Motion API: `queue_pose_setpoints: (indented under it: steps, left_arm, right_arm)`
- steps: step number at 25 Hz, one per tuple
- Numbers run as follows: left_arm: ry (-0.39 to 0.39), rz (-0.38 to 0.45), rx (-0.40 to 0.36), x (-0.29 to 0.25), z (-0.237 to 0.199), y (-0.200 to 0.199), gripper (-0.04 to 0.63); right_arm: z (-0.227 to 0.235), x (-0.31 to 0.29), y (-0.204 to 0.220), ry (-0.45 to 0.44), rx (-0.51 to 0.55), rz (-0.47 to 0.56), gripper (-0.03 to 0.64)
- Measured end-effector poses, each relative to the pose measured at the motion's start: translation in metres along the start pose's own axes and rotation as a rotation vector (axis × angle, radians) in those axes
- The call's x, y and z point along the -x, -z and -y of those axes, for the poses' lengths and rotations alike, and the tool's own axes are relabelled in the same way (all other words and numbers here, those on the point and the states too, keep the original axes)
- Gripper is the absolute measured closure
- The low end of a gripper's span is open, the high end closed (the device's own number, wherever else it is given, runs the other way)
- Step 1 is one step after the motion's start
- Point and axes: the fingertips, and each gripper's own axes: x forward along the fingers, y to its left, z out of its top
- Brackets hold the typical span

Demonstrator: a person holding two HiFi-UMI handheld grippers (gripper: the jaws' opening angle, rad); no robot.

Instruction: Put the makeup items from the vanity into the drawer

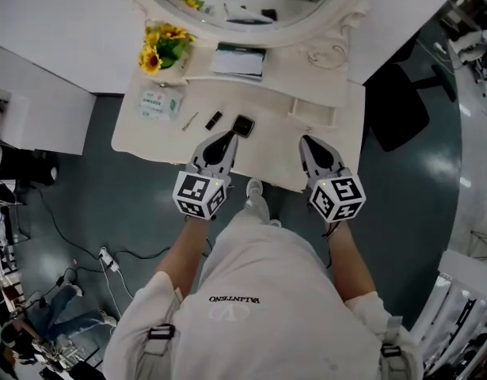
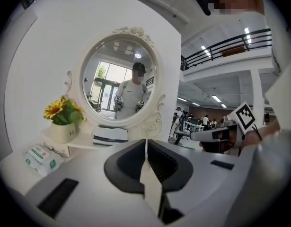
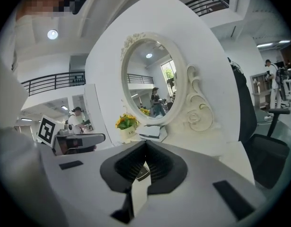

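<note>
Mirror [image 1: 227, 2] cut off above; small dark items [image 1: 242, 125] on vanity [image 1: 322, 85] unidentifiable.

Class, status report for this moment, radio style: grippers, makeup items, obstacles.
Shut and empty: left hand-held gripper, right hand-held gripper. The black compact and black tube lie untouched on the vanity. Nothing blocks the approach.

The person wears a white short-sleeved T-shirt [image 1: 251, 307] with a black printed wordmark and a small emblem across the chest, grey strap buckles [image 1: 160, 332] on both shoulders, and a white shoe [image 1: 255, 188]. The left gripper [image 1: 229, 137] and right gripper [image 1: 306, 141] are pale grey tapered shells lined with black ribbed pads, each backed by a white cube [image 1: 199, 194] printed with black square markers
</note>
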Motion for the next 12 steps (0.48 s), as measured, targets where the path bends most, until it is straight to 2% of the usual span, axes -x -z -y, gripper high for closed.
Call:
queue_pose_setpoints:
  steps: [6,12]
  left_arm:
    - [0.056,-0.092,0.018,-0.041,-0.019,0.027,0.587]
    - [0.079,-0.173,0.029,-0.067,-0.034,0.055,0.505]
  right_arm:
    - [0.004,-0.054,0.018,-0.001,-0.03,-0.072,0.606]
    - [0.009,-0.086,0.035,0.014,-0.07,-0.12,0.606]
